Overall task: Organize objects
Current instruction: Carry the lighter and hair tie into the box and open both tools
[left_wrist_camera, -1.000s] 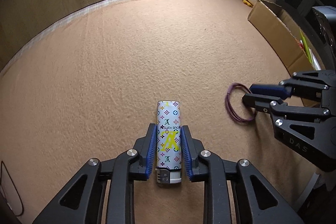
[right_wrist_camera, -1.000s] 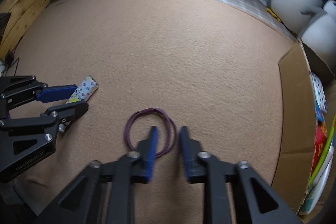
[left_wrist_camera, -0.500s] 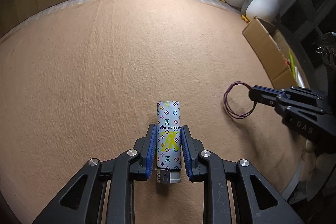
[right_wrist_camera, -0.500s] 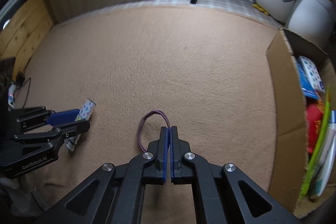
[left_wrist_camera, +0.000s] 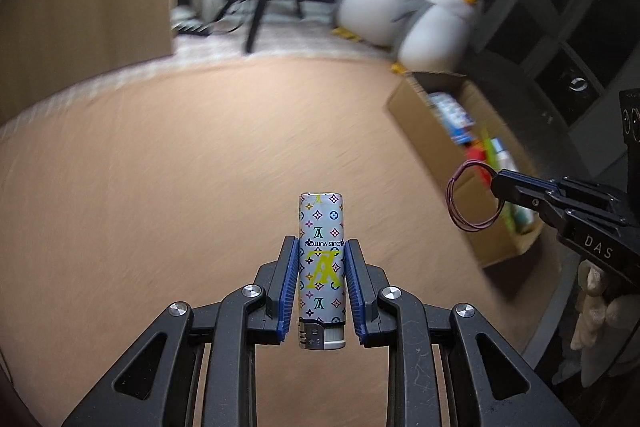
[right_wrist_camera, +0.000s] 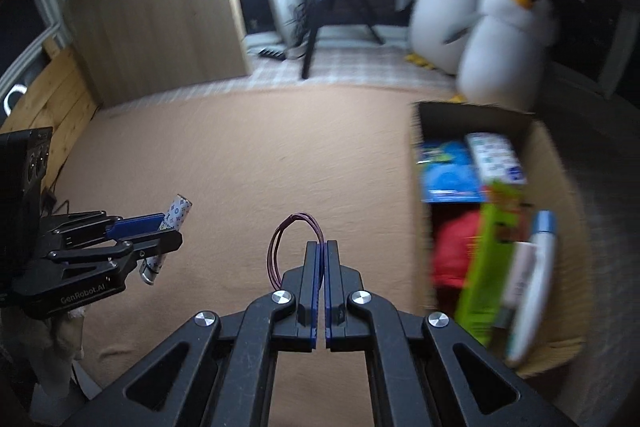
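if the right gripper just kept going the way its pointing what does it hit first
Probably the tan carpet ahead. The right gripper, its jaws shut on the purple wire loop, points down at bare floor left of the cardboard box; nothing else shows in that line, though depth is unclear.

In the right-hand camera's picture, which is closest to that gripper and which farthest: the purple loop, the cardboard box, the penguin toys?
1. Purple loop: pinched in the right gripper, sticking out ahead.
2. Cardboard box: on the right, open, full of items.
3. Penguin toys: behind the box, upper right.
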`<state>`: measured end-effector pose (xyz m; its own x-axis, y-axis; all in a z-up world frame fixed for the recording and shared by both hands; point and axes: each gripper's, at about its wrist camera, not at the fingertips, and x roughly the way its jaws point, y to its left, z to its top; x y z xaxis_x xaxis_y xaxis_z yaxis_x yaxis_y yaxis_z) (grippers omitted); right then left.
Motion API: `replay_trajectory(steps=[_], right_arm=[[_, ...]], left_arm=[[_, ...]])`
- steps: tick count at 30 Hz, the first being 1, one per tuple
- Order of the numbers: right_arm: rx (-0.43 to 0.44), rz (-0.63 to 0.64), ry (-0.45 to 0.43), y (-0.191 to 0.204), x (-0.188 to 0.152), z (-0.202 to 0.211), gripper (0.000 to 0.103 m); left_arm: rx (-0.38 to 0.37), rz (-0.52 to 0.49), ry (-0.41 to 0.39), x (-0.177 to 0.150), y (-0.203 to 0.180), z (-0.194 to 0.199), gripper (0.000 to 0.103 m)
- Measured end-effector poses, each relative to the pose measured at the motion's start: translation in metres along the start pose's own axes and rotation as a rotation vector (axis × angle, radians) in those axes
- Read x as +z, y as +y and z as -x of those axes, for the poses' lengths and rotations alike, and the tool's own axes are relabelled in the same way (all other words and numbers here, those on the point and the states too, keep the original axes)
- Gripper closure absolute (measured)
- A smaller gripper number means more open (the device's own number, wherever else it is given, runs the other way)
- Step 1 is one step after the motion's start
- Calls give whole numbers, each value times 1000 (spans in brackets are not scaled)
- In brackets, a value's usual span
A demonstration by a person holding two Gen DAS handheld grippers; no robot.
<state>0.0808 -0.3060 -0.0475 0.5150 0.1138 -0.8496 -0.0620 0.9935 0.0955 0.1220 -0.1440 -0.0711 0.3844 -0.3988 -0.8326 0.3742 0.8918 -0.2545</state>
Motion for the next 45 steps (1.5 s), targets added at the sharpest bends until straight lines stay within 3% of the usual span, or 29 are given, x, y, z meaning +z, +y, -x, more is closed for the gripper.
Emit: replay_trajectory(steps=[11, 17, 31, 45], right_arm=[[-121, -101, -59, -98, 0, 32, 101], [-153, -126, -73, -138, 12, 29, 101], [-127, -144, -52, -175, 23, 5, 101], [-99, -155, -51, -180, 19, 6, 101]], left_arm=[[-107, -140, 6, 33, -112, -37, 78], [-110, -186, 20, 48, -158, -68, 78], [-18, -214, -23, 104, -193, -115, 78], [-12, -210, -25, 115, -199, -128, 78]])
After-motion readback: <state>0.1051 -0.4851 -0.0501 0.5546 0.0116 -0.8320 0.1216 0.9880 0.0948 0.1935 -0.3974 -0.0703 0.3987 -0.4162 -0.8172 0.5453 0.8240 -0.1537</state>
